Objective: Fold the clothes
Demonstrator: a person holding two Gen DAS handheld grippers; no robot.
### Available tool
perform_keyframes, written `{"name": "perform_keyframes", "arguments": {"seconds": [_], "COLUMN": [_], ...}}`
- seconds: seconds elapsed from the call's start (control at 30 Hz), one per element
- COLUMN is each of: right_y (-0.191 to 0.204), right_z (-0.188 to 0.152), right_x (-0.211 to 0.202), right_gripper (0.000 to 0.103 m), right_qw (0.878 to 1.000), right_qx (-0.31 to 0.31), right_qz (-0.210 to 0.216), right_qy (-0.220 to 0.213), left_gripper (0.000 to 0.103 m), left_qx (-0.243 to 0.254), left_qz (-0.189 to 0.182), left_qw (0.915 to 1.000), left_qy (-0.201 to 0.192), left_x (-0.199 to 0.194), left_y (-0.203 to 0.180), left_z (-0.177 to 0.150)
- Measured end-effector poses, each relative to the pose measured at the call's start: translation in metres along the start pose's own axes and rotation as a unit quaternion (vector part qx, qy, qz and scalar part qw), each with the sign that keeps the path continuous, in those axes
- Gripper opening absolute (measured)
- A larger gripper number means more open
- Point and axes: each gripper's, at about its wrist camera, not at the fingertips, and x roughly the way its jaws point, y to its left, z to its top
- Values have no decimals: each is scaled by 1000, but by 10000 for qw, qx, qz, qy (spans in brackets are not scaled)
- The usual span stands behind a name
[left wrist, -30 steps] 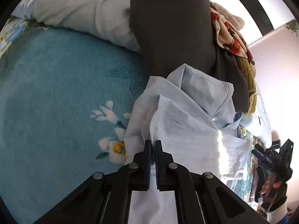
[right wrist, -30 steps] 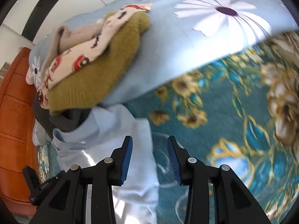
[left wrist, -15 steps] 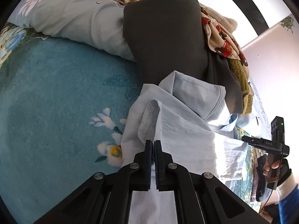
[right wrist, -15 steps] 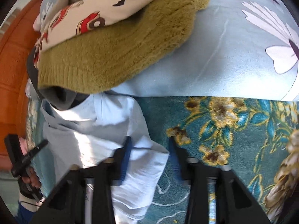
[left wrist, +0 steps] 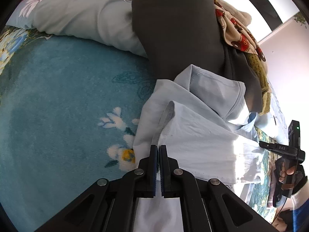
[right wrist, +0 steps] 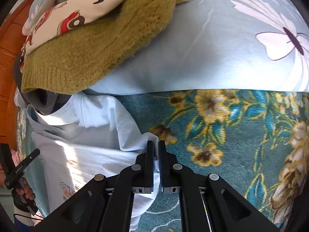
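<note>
The left gripper (left wrist: 158, 149) is closed on the hem of a pale blue shirt (left wrist: 195, 135); a thin strip of cloth shows between its two fingers. The right gripper (right wrist: 156, 145) is also closed, and it pinches a corner of the same shirt (right wrist: 92, 147) between its pads. The shirt lies crumpled on a teal blanket (left wrist: 58, 106) with flower patterns, and a band of sunlight crosses the cloth. A small print is visible on the shirt near the lower edge of the right view.

In the left view the other gripper (left wrist: 285, 154) shows at the right edge, with fingers of a hand around its handle. In the right view the other gripper (right wrist: 17, 168) shows at the left edge in the same way.

Beyond the shirt, its collar end goes under a dark grey garment (left wrist: 179, 31). On top of this lie a cream cloth (right wrist: 77, 13) with red prints and an olive sweater (right wrist: 96, 52). This pile rests on a light blue duvet (right wrist: 212, 48) with white flowers. At the far left of the right view, orange-brown wood (right wrist: 7, 58) shows.
</note>
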Motion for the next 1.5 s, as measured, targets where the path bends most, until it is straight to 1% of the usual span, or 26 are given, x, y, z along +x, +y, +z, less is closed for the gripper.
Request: {"name": "perform_keyframes", "arguments": {"seconds": [0.03, 0.07, 0.2, 0.23, 0.3, 0.33, 0.43, 0.53, 0.6, 0.63, 0.73, 0.87, 1.0, 1.13, 1.2, 1.23, 1.27, 1.33, 1.37, 1.4, 1.43, 1.47, 1.5], "right_y": [-1, -2, -5, -6, -10, -14, -2, 27, 38, 41, 37, 25, 24, 31, 35, 36, 37, 33, 32, 33, 34, 34, 35], "right_z": [0, 0, -11, -16, -26, -32, -51, -70, -76, -79, -85, -88, -87, -94, -105, -112, -119, -138, -146, -155, -167, -177, -187], "right_x": [-5, -11, -40, -46, -56, -59, -58, -45, -33, -26, -10, 2, 2, -21, -32, -38, -42, -53, -55, -57, -60, -64, -64], "right_gripper": [11, 13, 15, 17, 23, 26, 26, 26, 26, 26, 26, 26, 26, 26, 26, 26, 26, 26, 26, 26, 26, 26, 26], "right_qw": [10000, 9998, 9978, 9973, 9965, 9963, 9967, 9967, 9965, 9968, 9985, 9988, 9985, 9972, 9969, 9967, 9966, 9961, 9957, 9953, 9948, 9945, 9944], "right_qx": [49, 98, 239, 241, 243, 240, 103, -150, -334, -373, -267, 3, 134, 70, 37, 44, 60, 151, 198, 256, 327, 376, 400], "right_qz": [9, 6, 85, 104, 170, 231, 362, 546, 653, 622, 440, 482, 512, 675, 697, 708, 722, 781, 819, 864, 909, 945, 965], "right_qy": [-85, -182, -610, -683, -784, -790, -721, -583, -403, -328, -201, -107, -108, -317, -372, -388, -395, -393, -379, -352, -312, -261, -188], "left_gripper": [3, 3, 3, 3, 3, 3, 3, 3, 3, 3, 3, 3, 5, 5, 6, 8, 13, 19, 25, 29, 38, 40, 40], "left_qx": [21, 43, 203, 198, 82, 6, -159, -144, -112, -127, -172, -163, -186, -151, -94, -57, -21, 67, 92, 95, 75, 42, 6], "left_qz": [-6, -12, 70, 108, 170, 208, 299, 345, 373, 369, 344, 345, 276, -18, -80, -92, -104, -132, -160, -203, -269, -313, -348], "left_qw": [10000, 9999, 9992, 9992, 9995, 9996, 9994, 9993, 9992, 9992, 9993, 9993, 9993, 9996, 9996, 9995, 9994, 9993, 9992, 9990, 9987, 9983, 9979], "left_qy": [-48, -95, -330, -335, -262, -212, -58, -38, -30, -19, 2, 58, 162, 218, 259, 298, 337, 335, 348, 381, 426, 482, 539], "left_x": [-4, -7, -24, -26, -21, -17, -7, -6, -7, -7, -8, -6, -11, -29, -41, -47, -53, -71, -79, -83, -75, -75, -79], "left_y": [-1, -2, -8, -6, 1, 5, 16, 17, 17, 19, 23, 26, 29, 30, 31, 31, 31, 32, 33, 25, 25, 29, 32], "left_z": [0, 0, -4, -5, -6, -7, -8, -8, -8, -8, -8, -7, -3, -3, -7, -10, -13, -22, -28, -36, -32, -39, -51]}}
